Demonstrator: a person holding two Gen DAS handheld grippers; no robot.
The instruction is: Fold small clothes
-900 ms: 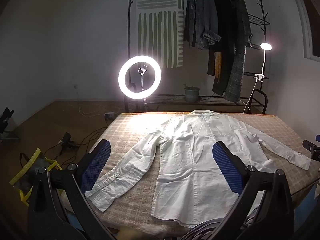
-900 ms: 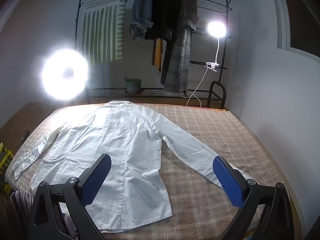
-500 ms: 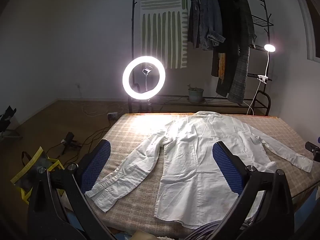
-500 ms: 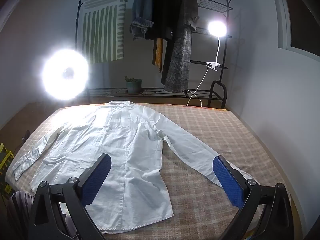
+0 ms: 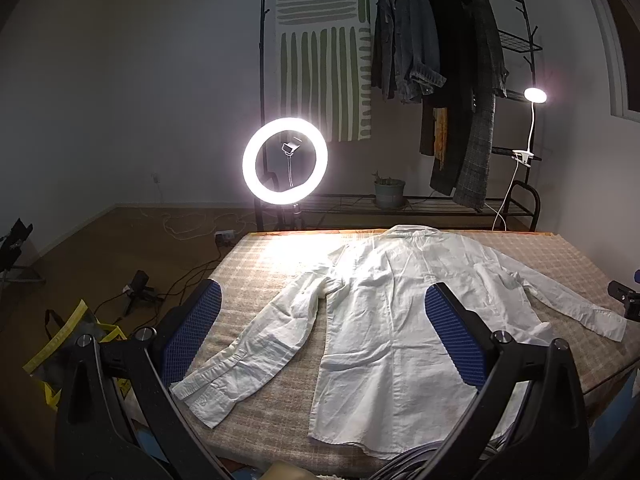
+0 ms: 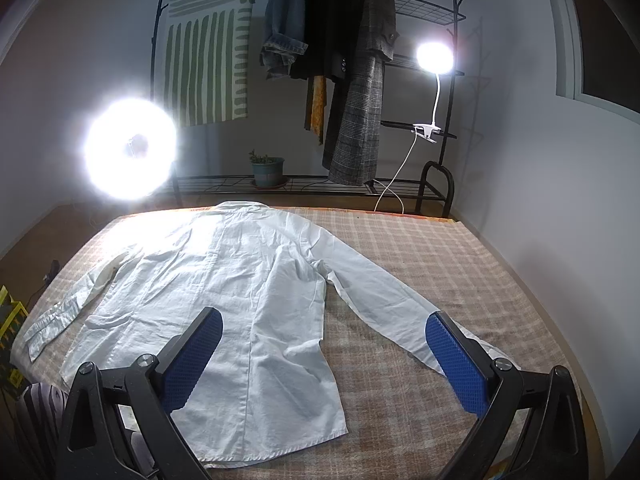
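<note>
A white long-sleeved shirt (image 5: 392, 312) lies flat, back up, on the checked table (image 5: 264, 264), collar at the far edge, both sleeves spread out. It also shows in the right wrist view (image 6: 240, 288). My left gripper (image 5: 322, 332) is open and empty, held above the near edge, over the left sleeve and the shirt's hem. My right gripper (image 6: 324, 352) is open and empty, held above the shirt's lower right side and right sleeve (image 6: 392, 304).
A bright ring light (image 5: 285, 160) stands behind the table's far left corner. A clothes rack (image 5: 440, 80) with hanging coats, a clip lamp (image 5: 534, 96) and a potted plant (image 5: 389, 192) stand behind. A yellow bag (image 5: 60, 356) and cables lie on the floor at left.
The left gripper has drifted left and slightly back, so the shirt sits further right in its view. The right gripper has barely moved. The shirt has not moved.
</note>
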